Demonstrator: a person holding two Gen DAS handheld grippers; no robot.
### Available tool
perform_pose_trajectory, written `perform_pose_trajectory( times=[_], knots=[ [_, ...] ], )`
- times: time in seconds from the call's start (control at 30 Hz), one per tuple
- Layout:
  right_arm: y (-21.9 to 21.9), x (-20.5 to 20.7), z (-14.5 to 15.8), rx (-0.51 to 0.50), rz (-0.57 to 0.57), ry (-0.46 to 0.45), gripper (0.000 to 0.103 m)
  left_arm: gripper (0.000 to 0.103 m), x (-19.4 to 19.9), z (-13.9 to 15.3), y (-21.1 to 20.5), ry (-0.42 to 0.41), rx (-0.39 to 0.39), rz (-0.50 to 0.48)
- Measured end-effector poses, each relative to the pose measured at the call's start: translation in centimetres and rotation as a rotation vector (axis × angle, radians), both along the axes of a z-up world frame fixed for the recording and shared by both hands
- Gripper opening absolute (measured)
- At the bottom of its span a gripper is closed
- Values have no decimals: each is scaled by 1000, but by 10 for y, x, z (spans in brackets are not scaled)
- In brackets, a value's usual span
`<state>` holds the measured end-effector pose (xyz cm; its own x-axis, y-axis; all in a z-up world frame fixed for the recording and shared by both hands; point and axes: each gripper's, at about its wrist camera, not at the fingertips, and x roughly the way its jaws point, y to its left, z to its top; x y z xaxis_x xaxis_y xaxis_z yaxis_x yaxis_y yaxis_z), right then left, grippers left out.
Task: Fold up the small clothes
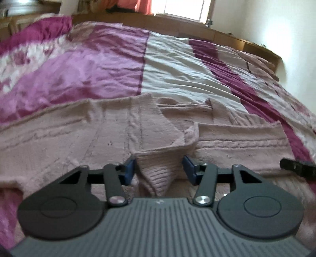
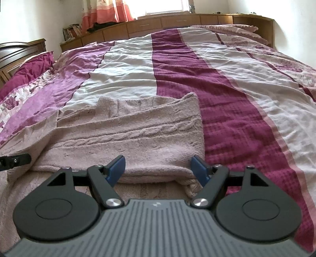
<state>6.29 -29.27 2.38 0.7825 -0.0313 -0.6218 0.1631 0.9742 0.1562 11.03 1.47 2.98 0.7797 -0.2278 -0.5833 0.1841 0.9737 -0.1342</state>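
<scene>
Daylight floods through a window [image 2: 164,7] hung with orange curtains [image 2: 106,13]. A wooden headboard unit [image 2: 158,24] backs the striped bedspread [image 2: 227,83]; walls [image 2: 29,21] are white.

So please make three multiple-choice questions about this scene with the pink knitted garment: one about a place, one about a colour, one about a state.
1. Where does the knitted garment lie?
A. on a bed cover
B. on a chair
C. in a drawer

2. What colour are the pads on the fingers of the right gripper?
A. red
B. blue
C. yellow

3. How do the fingers of the left gripper stand?
A. shut with nothing between them
B. apart, a bunched fold of knit between them
C. around a book

Answers: 1 A, the striped purple and white bed cover lies under it. 2 B, both pads are blue. 3 B, a ridge of knit rises between them.
</scene>
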Motion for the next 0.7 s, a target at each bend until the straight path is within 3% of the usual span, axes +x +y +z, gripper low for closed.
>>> perform_pose_trajectory(
  times=[0.03, 0.1, 0.13, 0.37, 0.7],
  knots=[
    [0, 0, 0, 1, 0, 0, 79, 42, -1, 1, -2, -10, 8, -7],
    [1, -1, 0, 4, -2, 0, 79, 12, -3, 3, -4, -23, 5, -20],
    [0, -1, 0, 7, -3, -1, 79, 9, -3, 5, -3, -27, -5, -28],
    [1, -3, 3, -6, 0, -6, 79, 8, 19, 21, 19, -73, 23, 40],
    [10, -3, 4, -53, 12, -16, 79, 8, 76, 16, 61, 35, 49, 138]
  ],
)
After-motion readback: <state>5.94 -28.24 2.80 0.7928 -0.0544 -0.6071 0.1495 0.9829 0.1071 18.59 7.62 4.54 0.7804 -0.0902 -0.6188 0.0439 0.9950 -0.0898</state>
